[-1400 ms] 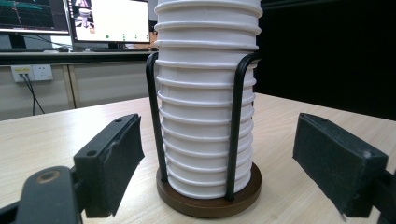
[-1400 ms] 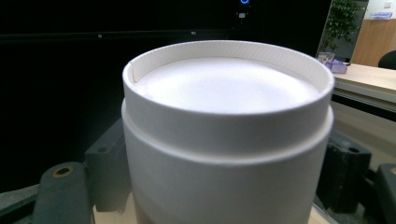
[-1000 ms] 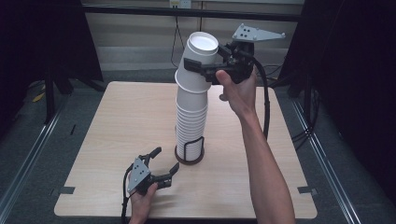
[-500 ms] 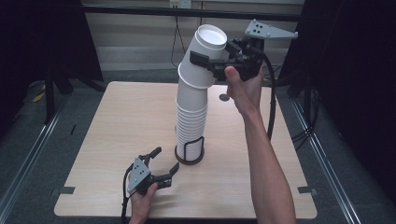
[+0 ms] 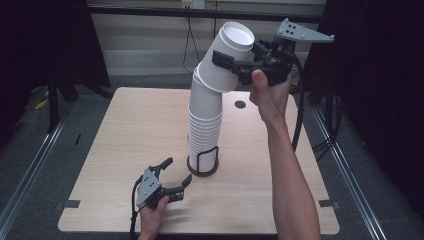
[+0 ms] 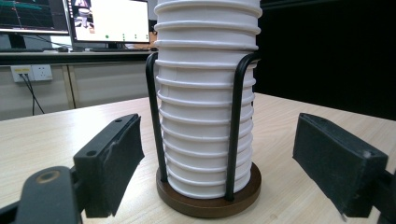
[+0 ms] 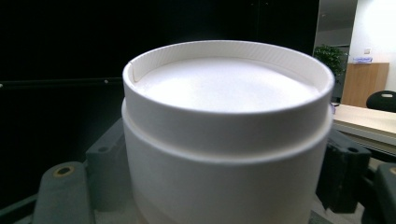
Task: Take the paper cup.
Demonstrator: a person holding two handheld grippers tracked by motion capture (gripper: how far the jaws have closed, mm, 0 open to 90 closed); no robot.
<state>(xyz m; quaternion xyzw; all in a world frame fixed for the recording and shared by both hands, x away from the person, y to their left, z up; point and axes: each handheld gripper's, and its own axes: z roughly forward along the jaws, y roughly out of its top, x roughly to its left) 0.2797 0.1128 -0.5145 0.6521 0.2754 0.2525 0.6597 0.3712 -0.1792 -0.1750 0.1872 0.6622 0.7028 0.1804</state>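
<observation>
A: State of the light wooden worktop?
B: A tall stack of white paper cups stands in a black wire holder.
A: Right tool?
B: Clamped on the tilted top white paper cup.
A: Left tool?
B: Jaws wide, holding nothing, near the holder.

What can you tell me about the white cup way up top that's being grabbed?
The top cup is plain white and looks like paper, with a smooth wall and a sunken base ringed by a raised edge. It is upside down and tilted, base pointing up and right. The right gripper clamps its sides, and its mouth end meets the top of the stack.
</observation>
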